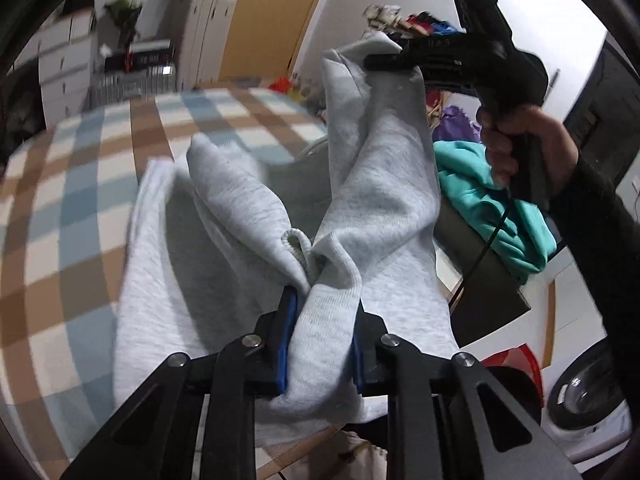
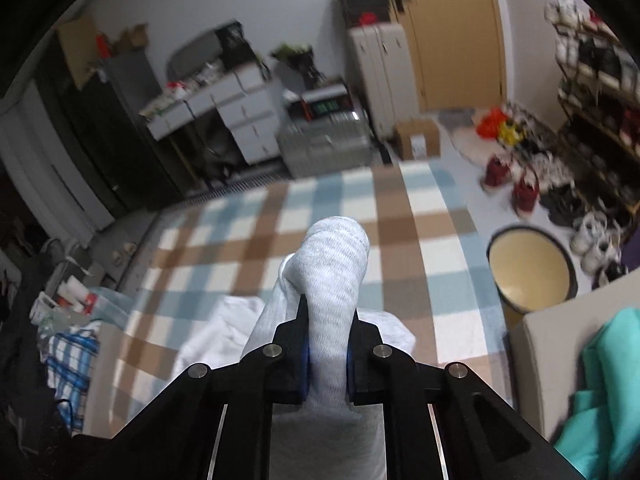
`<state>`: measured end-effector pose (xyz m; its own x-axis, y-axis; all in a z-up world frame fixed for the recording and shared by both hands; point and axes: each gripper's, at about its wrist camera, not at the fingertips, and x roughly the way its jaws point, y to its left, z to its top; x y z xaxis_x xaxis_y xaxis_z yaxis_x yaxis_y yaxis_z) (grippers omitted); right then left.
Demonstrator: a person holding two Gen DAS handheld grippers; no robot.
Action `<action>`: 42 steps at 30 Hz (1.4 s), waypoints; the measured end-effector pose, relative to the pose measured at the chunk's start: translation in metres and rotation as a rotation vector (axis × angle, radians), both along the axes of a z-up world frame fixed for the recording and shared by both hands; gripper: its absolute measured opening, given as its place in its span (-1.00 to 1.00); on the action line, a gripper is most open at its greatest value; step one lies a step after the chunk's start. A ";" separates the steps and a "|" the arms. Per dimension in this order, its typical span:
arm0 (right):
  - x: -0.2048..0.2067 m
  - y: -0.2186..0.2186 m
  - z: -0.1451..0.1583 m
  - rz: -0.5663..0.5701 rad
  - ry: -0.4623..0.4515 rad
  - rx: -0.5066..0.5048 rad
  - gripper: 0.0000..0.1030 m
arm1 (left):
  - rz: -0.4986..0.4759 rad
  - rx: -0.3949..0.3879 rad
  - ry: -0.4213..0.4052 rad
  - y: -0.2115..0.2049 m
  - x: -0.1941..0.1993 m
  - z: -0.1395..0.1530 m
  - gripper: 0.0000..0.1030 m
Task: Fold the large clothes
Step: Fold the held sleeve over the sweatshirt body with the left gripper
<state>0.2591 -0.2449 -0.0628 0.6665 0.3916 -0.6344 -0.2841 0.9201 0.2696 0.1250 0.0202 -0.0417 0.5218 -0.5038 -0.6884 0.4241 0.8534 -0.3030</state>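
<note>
Checked blue, brown and white cover point(image 1: 72, 184), spread over the work surface, cluttered room behind: white drawer units, a wooden door, shoe racks along the far wall

Item, left side: left gripper point(image 1: 326, 304), black frame with blue pads, clenched on a bunched fold of the grey sweatshirt point(image 1: 248, 216) near a ribbed edge; cloth fills the gap between its fingers

Item, centre: grey sweatshirt, partly lying on the checked cover, partly lifted and pulled up in a twisted span toward the upper right

Item, right side: right gripper point(image 1: 384, 62), held in a person's hand point(image 1: 516, 144) with a dark sleeve, clamped on a raised part of the same garment; in its own view a roll of grey fabric point(image 2: 332, 280) is pinched between the pads

Item, far right: teal garment point(image 1: 492, 208) heaped on a grey box, apart from the sweatshirt; cream round bin point(image 2: 528, 268) on the floor
</note>
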 end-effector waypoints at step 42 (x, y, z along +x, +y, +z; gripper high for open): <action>-0.002 0.150 -0.033 0.320 0.153 -0.043 0.34 | 0.374 -0.131 0.234 0.118 -0.008 -0.055 -0.51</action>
<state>0.2573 -0.0944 -0.0957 0.4107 0.5360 -0.7376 -0.5191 0.8025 0.2942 0.1168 0.1382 -0.0962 0.5224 -0.4011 -0.7524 0.0012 0.8828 -0.4698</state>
